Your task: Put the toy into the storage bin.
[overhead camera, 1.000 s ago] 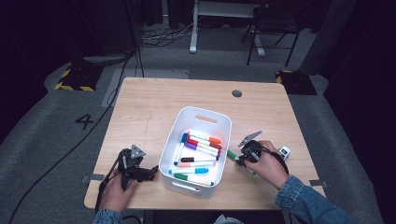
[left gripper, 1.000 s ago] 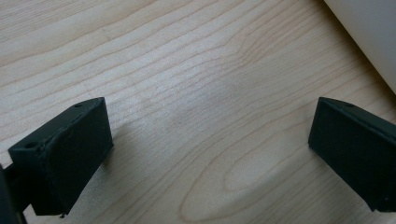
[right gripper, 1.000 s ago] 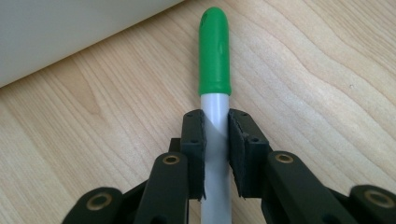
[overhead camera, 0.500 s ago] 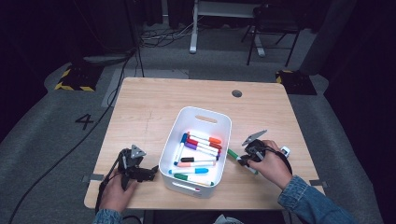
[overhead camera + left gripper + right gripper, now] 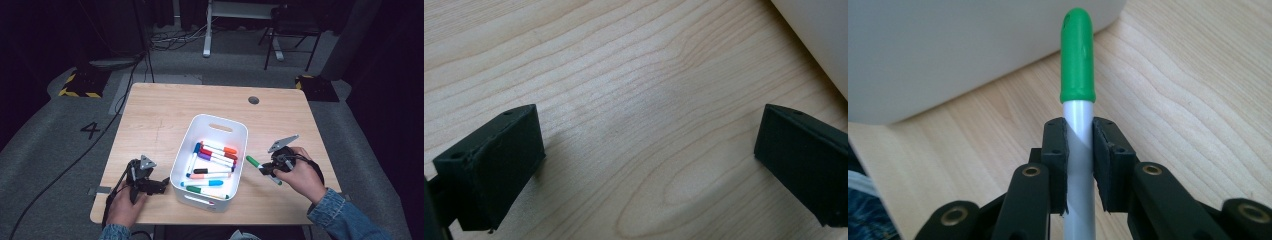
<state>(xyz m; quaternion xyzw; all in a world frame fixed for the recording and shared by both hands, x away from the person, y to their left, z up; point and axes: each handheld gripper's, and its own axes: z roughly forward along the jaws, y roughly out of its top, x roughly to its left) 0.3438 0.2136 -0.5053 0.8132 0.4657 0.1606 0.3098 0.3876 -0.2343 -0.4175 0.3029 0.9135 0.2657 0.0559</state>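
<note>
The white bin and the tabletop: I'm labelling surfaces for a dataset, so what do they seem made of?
The white bin looks like moulded plastic, smooth and matte: rounded corners, a cut-out handle slot. The tabletop looks like light wood or a wood-look laminate, going by its grain lines in the left gripper view; which one is unclear.

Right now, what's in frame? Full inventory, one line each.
table: 1, light wood, centre of the high view
bin: 1, white, on the table between the hands
markers in bin: about eight, caps blue, red, purple, orange, black, green
green-capped marker: 1, white barrel, clamped in the right gripper, just right of the bin
chair: 1, black, on the floor behind the table
left gripper: 1, black, jaws apart, on the table left of the bin
right gripper: 1, black, shut on the marker
</note>
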